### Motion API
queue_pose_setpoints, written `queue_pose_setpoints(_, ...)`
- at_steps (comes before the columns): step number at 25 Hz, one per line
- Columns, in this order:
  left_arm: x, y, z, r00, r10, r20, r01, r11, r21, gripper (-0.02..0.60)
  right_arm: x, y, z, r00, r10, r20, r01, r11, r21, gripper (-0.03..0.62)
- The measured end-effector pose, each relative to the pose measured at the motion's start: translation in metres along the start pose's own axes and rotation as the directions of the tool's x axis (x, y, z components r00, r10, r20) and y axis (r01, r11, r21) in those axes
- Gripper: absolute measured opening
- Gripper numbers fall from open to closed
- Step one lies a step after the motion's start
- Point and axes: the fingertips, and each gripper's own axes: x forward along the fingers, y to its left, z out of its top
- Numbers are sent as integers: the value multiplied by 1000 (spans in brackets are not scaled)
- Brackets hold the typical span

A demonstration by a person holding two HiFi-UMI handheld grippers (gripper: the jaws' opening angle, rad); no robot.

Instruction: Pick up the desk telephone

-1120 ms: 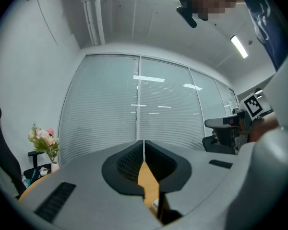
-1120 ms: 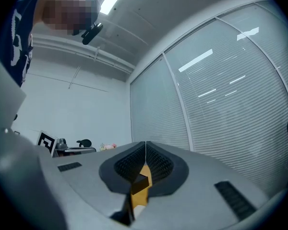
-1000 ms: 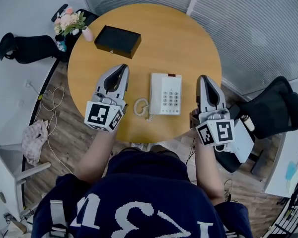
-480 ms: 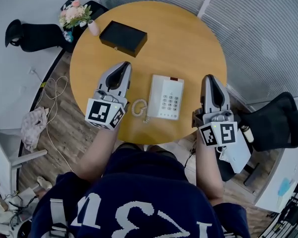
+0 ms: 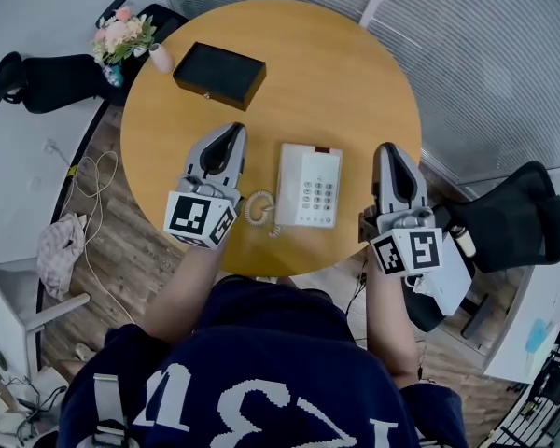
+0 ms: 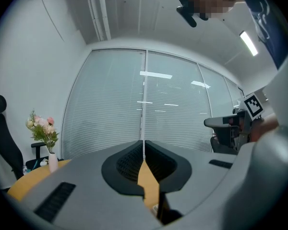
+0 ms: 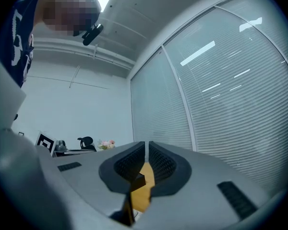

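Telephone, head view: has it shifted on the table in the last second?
No. The telephone lies where it did, judged against the black box and the near edge of the table; only the camera framing shifted slightly.

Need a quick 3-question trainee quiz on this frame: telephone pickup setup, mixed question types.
1. True or false: the left gripper is clamped on the telephone.
2. What lies on the table beyond the left gripper? A) black box B) laptop C) mug
3. Fill in: the telephone's coiled cord lies nearer the ___ gripper.

Key:
1. False. The left gripper and the right gripper are both shut and empty, one on either side of the telephone.
2. A
3. left
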Motion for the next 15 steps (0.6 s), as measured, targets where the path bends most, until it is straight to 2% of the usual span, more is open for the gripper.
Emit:
queue_pose_setpoints(10, 12, 3, -66, 994, -9, -113, -1, 996, -89, 23, 7, -15, -71, 988, -5, -156, 15, 998, 65, 35)
queue_pose_setpoints(13, 12, 2, -93, 988, -33, -152, 10, 988, -152, 25, 9, -18, -103, 974, 10, -224, 13, 995, 101, 106)
queue_pose_setpoints(15, 11, -1, -109, 983, -55, -176, 22, 983, -181, 34, 9, -19, -126, 961, 17, -275, 16, 993, 118, 116)
